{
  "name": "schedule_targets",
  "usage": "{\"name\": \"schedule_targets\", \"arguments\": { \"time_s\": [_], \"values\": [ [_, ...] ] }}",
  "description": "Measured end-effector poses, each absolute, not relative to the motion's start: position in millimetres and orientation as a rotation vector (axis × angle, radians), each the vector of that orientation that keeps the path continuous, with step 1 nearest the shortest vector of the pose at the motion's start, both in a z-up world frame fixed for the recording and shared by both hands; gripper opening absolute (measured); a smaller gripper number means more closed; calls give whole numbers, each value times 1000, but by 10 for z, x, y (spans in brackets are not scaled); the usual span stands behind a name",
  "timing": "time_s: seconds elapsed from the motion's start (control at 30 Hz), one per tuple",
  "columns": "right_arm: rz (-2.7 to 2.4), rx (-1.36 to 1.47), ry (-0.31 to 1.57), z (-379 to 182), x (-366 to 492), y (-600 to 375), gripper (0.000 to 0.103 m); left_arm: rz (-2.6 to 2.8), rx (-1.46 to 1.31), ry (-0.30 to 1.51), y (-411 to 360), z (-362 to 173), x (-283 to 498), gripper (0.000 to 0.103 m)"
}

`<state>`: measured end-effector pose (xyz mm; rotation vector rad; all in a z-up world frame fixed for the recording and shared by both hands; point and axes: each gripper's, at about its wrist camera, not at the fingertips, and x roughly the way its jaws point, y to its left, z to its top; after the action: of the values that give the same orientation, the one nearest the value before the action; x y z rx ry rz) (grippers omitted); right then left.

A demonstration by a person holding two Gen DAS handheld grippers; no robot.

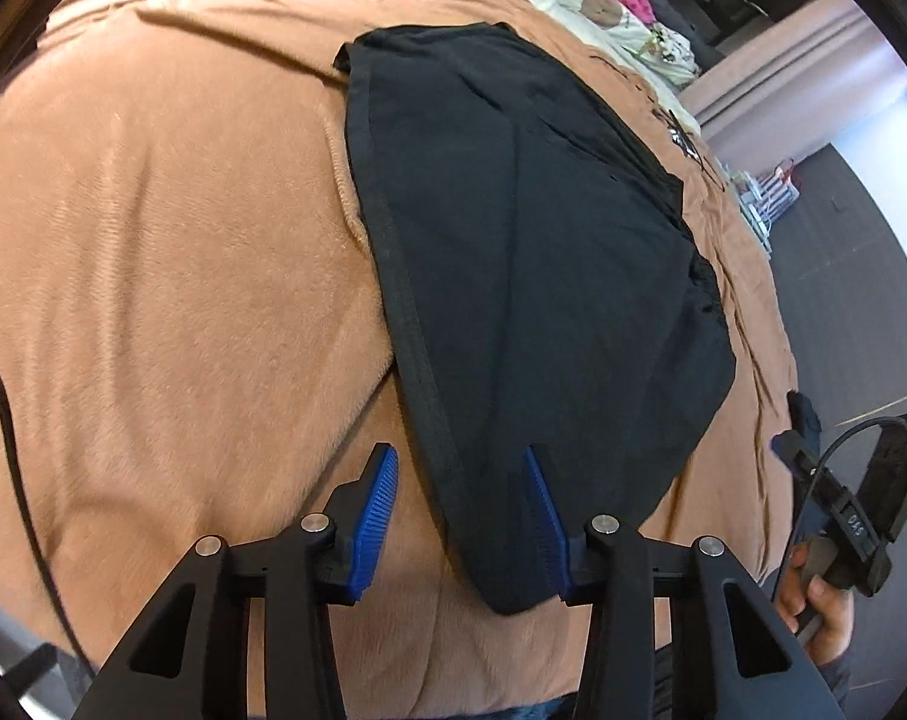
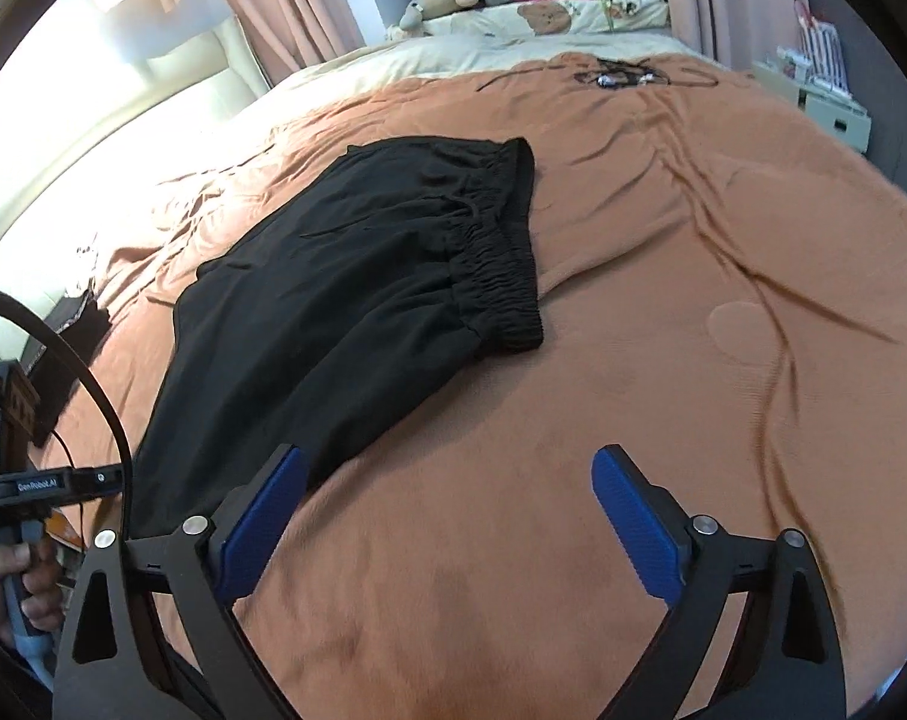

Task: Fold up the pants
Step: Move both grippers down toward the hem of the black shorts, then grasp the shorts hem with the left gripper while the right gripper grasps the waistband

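Pants (image 2: pixel 357 276), one pair, between two grippers.

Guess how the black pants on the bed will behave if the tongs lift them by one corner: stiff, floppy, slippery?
Likely floppy: the black pants lie flat with soft creases and a gathered elastic waistband, so they should drape and unfold when lifted. Probably light, since the fabric looks thin. On the plush brown blanket, pushing would more likely bunch them than slide them.
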<state>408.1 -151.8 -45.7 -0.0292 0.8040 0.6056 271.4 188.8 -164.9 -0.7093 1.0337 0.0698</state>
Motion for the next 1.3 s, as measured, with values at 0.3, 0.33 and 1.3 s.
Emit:
{"name": "schedule_targets", "arguments": {
  "time_s": [0.3,0.33,1.3],
  "values": [
    [664,91,894,-686,4500,-1421,87,54,-777,1042,2053,-1736,2943,45],
    [671,103,905,-715,4543,-1407,84,49,-787,1041,2067,-1748,2978,45],
    [752,469,1011,-1129,5324,-1371,18,-1,-1040,1013,1803,-1849,2318,5]
  ]
}}
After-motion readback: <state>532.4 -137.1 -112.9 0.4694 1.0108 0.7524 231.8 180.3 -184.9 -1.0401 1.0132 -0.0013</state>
